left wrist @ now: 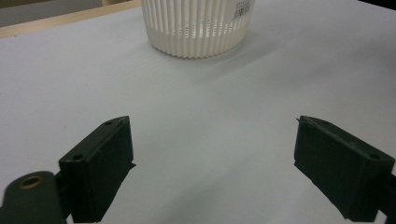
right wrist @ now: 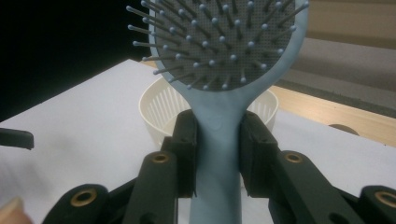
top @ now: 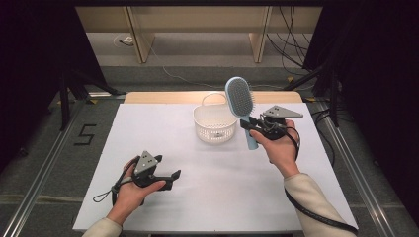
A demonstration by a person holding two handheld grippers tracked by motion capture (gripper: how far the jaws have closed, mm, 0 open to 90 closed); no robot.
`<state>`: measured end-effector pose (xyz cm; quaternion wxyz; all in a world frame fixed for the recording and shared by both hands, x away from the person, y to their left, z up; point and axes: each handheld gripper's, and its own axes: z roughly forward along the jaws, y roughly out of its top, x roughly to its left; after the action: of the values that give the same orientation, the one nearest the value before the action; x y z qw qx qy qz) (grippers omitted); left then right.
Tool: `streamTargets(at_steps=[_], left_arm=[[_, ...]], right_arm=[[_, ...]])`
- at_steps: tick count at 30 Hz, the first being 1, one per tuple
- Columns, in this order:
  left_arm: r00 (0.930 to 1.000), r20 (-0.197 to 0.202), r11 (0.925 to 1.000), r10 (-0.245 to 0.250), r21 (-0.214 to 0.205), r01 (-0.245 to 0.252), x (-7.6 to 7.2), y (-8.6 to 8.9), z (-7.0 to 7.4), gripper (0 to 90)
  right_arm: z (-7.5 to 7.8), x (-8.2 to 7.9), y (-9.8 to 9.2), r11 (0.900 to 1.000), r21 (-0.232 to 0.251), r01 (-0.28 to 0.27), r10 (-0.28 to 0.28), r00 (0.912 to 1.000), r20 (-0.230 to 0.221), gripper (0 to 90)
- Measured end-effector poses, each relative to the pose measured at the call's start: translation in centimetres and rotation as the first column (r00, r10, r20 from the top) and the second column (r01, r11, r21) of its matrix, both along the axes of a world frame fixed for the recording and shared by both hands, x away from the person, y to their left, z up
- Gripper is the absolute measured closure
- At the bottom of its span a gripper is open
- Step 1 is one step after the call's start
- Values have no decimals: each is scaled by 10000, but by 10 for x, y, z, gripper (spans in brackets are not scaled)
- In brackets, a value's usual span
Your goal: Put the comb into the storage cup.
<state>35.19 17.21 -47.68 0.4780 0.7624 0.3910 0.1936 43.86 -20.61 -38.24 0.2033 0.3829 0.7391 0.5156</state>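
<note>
A light blue hairbrush (top: 240, 101) with a grey bristle pad is held upright above the table, head up, just right of a white ribbed basket (top: 214, 123). My right gripper (top: 248, 124) is shut on its handle; in the right gripper view both black pads press the hairbrush (right wrist: 219, 126) neck below the bristles, with the basket (right wrist: 156, 112) behind it. My left gripper (top: 170, 178) rests low near the front left of the table, pointing right. In the left gripper view my left gripper (left wrist: 212, 163) stands wide open over bare white surface, the basket (left wrist: 198, 28) farther ahead.
The white table top (top: 173, 143) has a wooden strip along its far edge. A loop handle of the basket (top: 213, 96) rises at the back. Black stands and cables flank the table on the floor, and wooden furniture legs stand beyond it.
</note>
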Motion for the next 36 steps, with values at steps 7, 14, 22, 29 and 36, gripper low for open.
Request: streamTargets(at_steps=[7, 14, 22, 29, 36], left_arm=[[10000, -2, 10000, 7, -5, -7, 0, 0, 0, 112], [10000, 6, 10000, -4, -7, 4, 0, 0, 0, 112], [10000, 3, 10000, -12, -2, 12, 0, 0, 0, 112], [10000, 3, 10000, -9, -1, 9, 0, 0, 0, 112], [10000, 0, 10000, -3, -4, 3, 0, 0, 0, 112]], right_arm=[[2, 2, 1, 10000, 30, 35, -35, 10000, 52, 710], [3, 3, 3, 9999, 84, 56, -57, 9999, 112, 710], [4, 5, 5, 9999, 121, 92, -94, 9998, 166, 710], [4, 7, 7, 9998, 161, 100, -103, 9998, 188, 710], [5, 8, 9, 9998, 143, 104, -107, 9998, 187, 710]])
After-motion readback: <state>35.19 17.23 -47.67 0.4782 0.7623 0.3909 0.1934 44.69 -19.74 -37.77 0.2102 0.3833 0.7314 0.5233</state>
